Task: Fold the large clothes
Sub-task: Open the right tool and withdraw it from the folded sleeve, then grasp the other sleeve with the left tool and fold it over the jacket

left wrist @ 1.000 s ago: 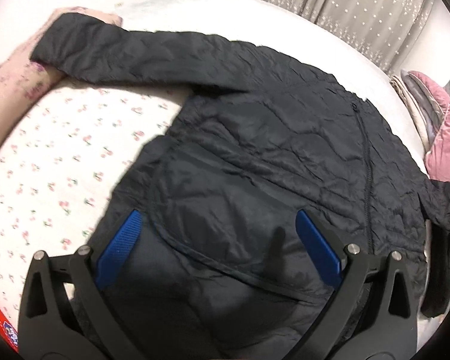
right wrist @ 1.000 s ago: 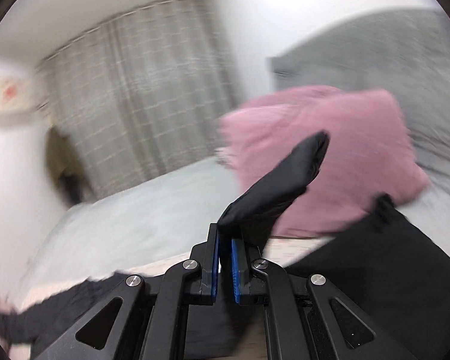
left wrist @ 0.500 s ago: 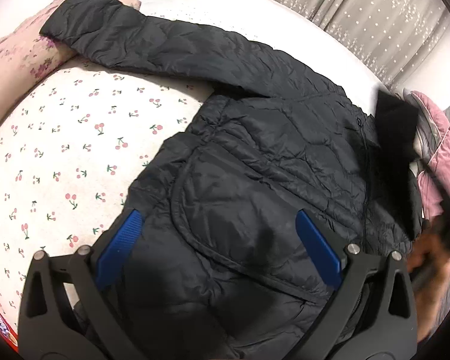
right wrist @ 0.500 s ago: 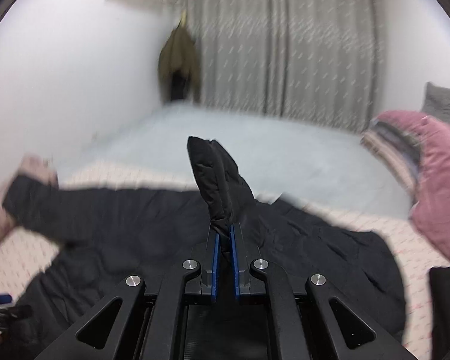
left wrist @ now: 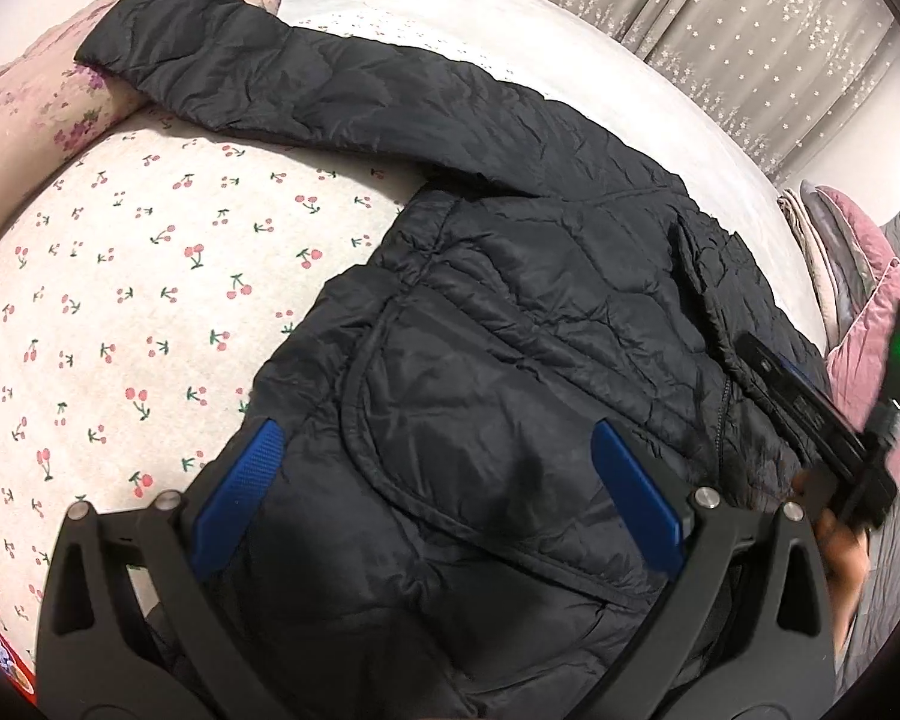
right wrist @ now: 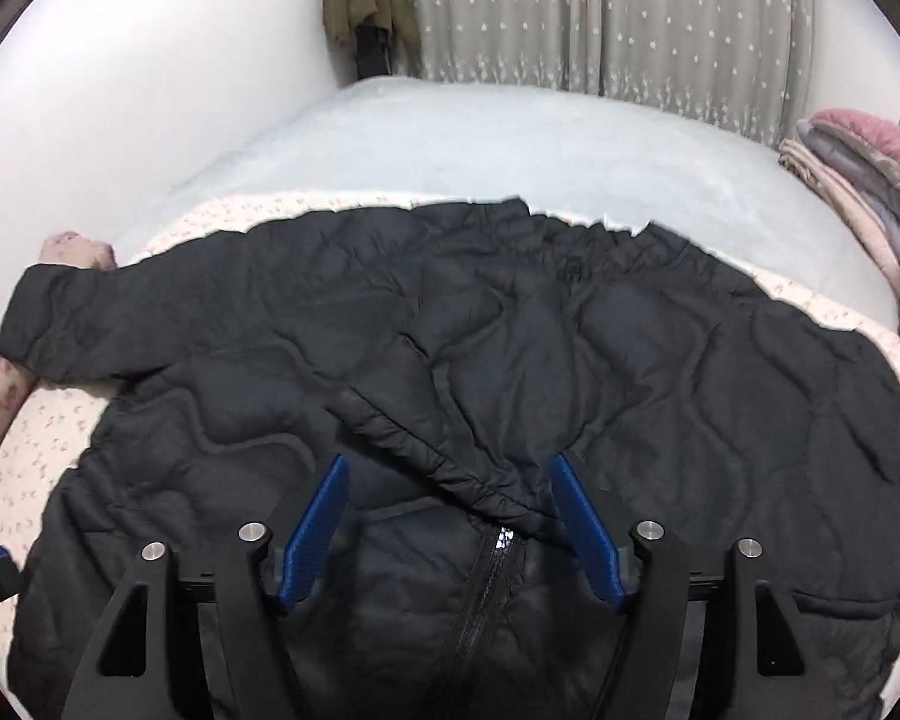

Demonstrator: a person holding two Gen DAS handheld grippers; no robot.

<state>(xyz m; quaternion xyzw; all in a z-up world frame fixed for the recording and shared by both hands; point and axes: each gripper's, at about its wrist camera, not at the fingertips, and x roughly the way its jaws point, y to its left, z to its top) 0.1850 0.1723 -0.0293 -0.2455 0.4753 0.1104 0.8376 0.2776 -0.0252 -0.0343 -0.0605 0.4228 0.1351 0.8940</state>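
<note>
The left tool (left wrist: 432,492) hangs with its blue pads spread wide, gripping nothing. The right tool (right wrist: 450,531) is likewise parted and empty; the right hand (left wrist: 834,534) holding it shows at four o'clock of the left one.

Cherry-print sheet (left wrist: 150,312) left of jacket (left wrist: 510,360) lies bare (pillow (left wrist: 36,114) beyond).

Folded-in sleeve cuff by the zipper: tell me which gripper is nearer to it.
Right. The right gripper is open with the cuff between its fingers; the left gripper hovers open over the jacket's pocket, off to the side.
</note>
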